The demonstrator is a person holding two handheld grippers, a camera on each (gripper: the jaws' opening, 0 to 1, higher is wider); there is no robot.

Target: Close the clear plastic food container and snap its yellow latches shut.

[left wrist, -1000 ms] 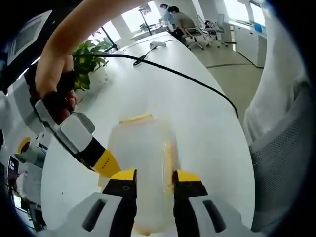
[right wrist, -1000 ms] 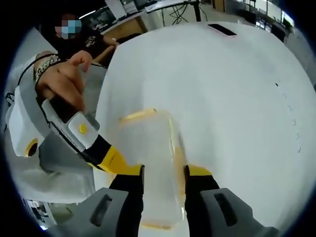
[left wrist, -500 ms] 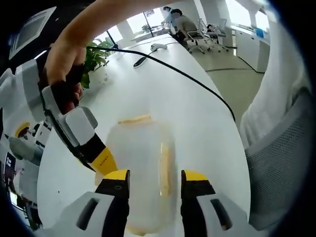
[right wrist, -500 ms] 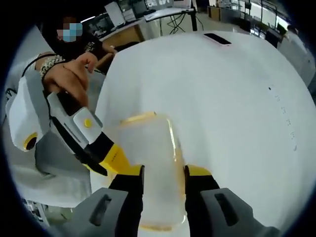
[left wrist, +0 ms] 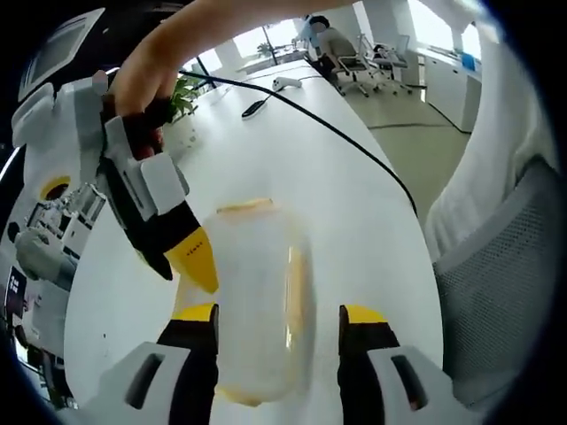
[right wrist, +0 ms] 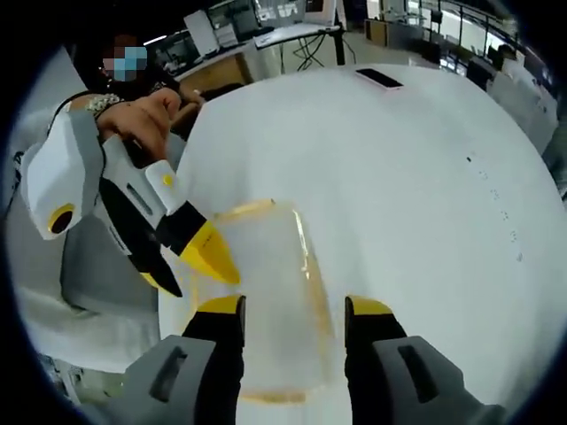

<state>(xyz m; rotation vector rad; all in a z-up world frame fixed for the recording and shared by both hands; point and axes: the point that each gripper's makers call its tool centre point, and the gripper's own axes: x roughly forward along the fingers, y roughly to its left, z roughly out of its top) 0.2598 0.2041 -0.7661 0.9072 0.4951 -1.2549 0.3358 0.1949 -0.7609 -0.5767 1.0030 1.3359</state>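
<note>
The clear plastic container [left wrist: 252,292] lies on the white table [left wrist: 354,204], lid on. A yellow latch [left wrist: 245,206] sits at its far end and another [left wrist: 297,283] runs along its side. My left gripper [left wrist: 279,314] is open, its jaws straddling the near end of the box. In the left gripper view the right gripper's yellow fingertips [left wrist: 197,261] rest by the container's left side. In the right gripper view the container [right wrist: 266,283] sits between the jaws of my open right gripper [right wrist: 294,305]. The left gripper's yellow fingertips [right wrist: 213,252] point at its left edge.
A black cable [left wrist: 337,137] runs across the table behind the container, past a potted plant [left wrist: 182,97]. A phone [right wrist: 379,78] lies at the far edge. A mesh chair back [left wrist: 496,292] stands close on the right. Desks and office chairs stand beyond.
Both grippers' jaws have spread wider around the container. In each view the other gripper's yellow tips have swung up and in toward the container's left side.
</note>
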